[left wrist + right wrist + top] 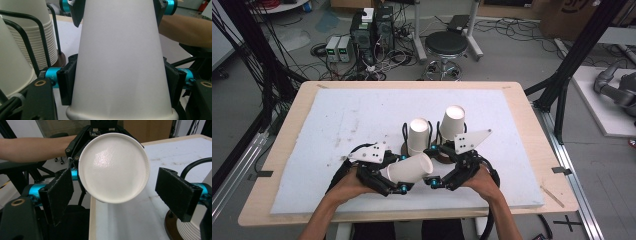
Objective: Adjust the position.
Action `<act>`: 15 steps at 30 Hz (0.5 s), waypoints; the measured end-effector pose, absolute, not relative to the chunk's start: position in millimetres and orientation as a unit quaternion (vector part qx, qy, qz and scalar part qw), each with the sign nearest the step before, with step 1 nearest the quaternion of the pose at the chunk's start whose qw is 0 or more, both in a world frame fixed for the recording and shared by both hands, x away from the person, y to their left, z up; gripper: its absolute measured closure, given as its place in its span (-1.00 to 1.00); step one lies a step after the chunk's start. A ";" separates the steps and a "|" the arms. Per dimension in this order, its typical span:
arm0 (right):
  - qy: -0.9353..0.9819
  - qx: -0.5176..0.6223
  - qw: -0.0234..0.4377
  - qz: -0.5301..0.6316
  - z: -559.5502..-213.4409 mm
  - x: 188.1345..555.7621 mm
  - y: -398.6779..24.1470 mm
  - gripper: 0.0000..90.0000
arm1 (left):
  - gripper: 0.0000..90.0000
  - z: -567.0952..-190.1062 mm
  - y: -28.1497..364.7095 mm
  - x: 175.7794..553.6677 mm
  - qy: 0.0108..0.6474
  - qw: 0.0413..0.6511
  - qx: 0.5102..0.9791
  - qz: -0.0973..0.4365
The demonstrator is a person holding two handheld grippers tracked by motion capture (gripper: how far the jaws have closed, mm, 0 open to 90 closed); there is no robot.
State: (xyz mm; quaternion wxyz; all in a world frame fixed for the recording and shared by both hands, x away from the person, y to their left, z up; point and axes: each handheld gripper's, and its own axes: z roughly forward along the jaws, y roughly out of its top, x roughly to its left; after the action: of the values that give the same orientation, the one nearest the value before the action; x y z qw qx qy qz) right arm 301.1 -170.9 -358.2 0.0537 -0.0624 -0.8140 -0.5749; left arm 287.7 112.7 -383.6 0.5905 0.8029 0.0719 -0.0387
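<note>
A white paper cup [409, 169] lies on its side in the air near the table's front edge. My left gripper [403, 173] is shut on the cup [122, 62] near its wide rolled rim, a pad [65, 82] pressed against each side. The cup's round base [113, 167] faces my right gripper [118, 193]. That gripper [432, 166] is open, its pads [60, 195] standing apart on either side of the base without touching it.
Two stacks of white cups [418, 136] [452, 122] stand upside down in black wire holders just behind the grippers. A white mat [337, 120] covers the wooden table [532, 125]. A stool [446, 45] and computer boxes [372, 30] stand on the floor beyond.
</note>
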 end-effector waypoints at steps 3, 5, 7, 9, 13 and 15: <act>-0.816 -0.063 0.052 -0.573 -358.2 301.0 -171.7 -0.66 | -0.35 -382.8 114.8 287.0 0.071 0.590 0.803 -0.037; -0.818 -0.064 0.051 -0.570 -358.3 300.5 -171.8 -0.66 | -0.35 -382.4 116.2 286.7 0.071 0.589 0.804 -0.036; -0.818 -0.064 0.052 -0.570 -358.2 300.3 -171.9 -0.66 | -0.35 -382.2 117.4 286.4 0.072 0.588 0.805 -0.035; -0.819 -0.062 0.053 -0.569 -358.2 300.1 -171.9 -0.66 | -0.35 -381.8 118.7 286.2 0.070 0.587 0.806 -0.034; -0.821 -0.061 0.051 -0.566 -358.1 299.3 -172.3 -0.66 | -0.35 -381.1 121.8 284.9 0.071 0.585 0.807 -0.030; -0.823 -0.059 0.052 -0.562 -358.1 298.5 -173.0 -0.66 | -0.34 -380.2 123.8 284.1 0.071 0.584 0.808 -0.027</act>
State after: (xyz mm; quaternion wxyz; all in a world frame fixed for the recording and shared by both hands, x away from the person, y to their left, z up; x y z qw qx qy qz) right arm 298.5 -173.0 -358.1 0.0520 -0.0593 -0.8234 -0.5620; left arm 284.1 123.8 -380.2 0.5838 0.8083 0.0710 -0.0272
